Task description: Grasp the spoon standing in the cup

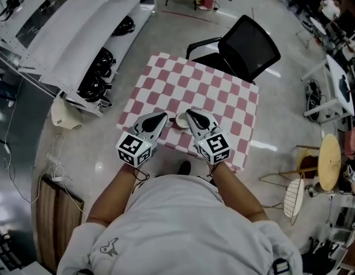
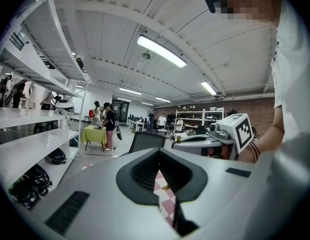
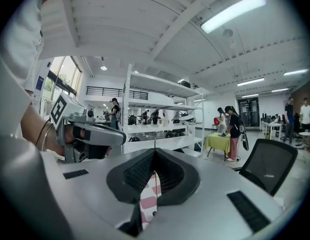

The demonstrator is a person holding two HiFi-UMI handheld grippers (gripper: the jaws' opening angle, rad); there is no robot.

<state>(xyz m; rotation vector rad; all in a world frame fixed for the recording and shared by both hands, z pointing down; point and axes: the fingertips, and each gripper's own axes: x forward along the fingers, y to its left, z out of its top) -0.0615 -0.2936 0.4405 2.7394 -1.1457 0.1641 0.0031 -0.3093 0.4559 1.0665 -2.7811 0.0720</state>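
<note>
Spoon is basically impossible to pick out here, fair warning. From the head view the cup (image 1: 181, 121) is just a small white rim with a darker inside, sitting on the pink-and-white checkered table (image 1: 223, 96) near its front edge, and whatever stands in it is too small to tell. The cup sits right between the two tools: left gripper (image 1: 162, 118) just beside it on one side, right gripper (image 1: 190, 114) just beside it on the other, both noses angled in toward it. Can't tell from up there whether either tip touches the rim. Neither gripper view shows the cup at all. In the left gripper view the left gripper (image 2: 159, 154) has its jaws closed tip to tip with nothing between them, only a sliver of checkered cloth showing through the slit lower down. Same story in the right gripper view: right gripper (image 3: 155, 151) jaws pressed together at the tip, empty, cloth peeking through the gap. Each view catches the other gripper off to the side, partly cut off by the person's arm. A black office chair (image 1: 246, 47) sits at the table's far side.
</note>
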